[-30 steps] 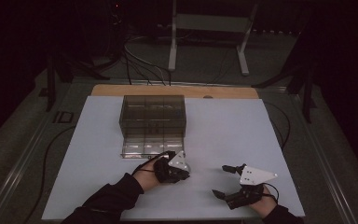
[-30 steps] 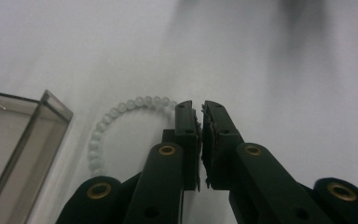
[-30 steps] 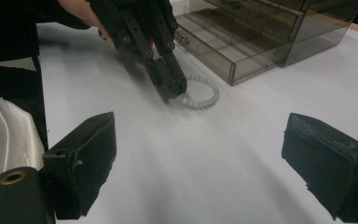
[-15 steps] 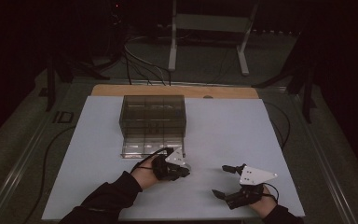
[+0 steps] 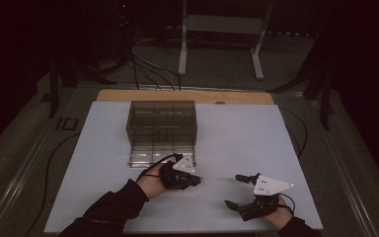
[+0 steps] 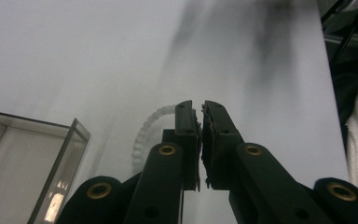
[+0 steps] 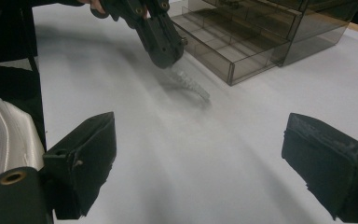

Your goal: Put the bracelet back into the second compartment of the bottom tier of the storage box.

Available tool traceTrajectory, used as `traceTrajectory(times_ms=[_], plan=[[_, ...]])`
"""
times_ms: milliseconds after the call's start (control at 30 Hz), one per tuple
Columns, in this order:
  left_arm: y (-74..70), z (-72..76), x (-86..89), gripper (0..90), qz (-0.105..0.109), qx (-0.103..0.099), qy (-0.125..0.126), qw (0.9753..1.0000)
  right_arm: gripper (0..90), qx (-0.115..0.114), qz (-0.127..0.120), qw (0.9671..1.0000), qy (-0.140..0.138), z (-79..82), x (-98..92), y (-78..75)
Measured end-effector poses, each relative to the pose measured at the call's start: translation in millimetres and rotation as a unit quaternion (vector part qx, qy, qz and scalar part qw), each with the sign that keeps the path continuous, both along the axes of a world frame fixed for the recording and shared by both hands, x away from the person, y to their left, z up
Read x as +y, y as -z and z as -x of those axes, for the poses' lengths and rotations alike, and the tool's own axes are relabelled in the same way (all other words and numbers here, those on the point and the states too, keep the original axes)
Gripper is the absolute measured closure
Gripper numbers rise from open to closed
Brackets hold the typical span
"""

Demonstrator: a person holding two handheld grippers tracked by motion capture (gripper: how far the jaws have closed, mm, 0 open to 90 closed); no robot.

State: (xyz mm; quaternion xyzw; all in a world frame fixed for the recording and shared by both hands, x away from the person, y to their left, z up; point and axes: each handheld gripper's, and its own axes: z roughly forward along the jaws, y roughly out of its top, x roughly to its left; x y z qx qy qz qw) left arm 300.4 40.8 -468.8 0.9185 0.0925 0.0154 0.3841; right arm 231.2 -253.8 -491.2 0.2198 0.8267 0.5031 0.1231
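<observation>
1. Your left gripper (image 7: 161,42) has its jaws pressed together on one end of the translucent white beaded strand (image 7: 191,84). The rest hangs curved onto the white worktop (image 5: 237,133), just beside the open drawer of the smoky clear plastic drawer cabinet (image 5: 162,123).
2. Grip looks thin, at the very tip: a quick swing could let the strand slip out.
3. The trailing end may snag the drawer's front wall if you lift too low.
4. Your right gripper (image 5: 238,191), jaws wide apart, holds nothing, well off to the side.
</observation>
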Motion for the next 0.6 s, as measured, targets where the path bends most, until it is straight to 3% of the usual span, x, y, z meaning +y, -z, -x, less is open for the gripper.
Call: traceTrajectory(times_ms=[600], plan=[[-25.2,0.9,13.8,85.6,0.02,-0.012,-0.012,0.9997,9.9,0.0,0.002,1.0,-0.001,0.1,0.1,0.1]])
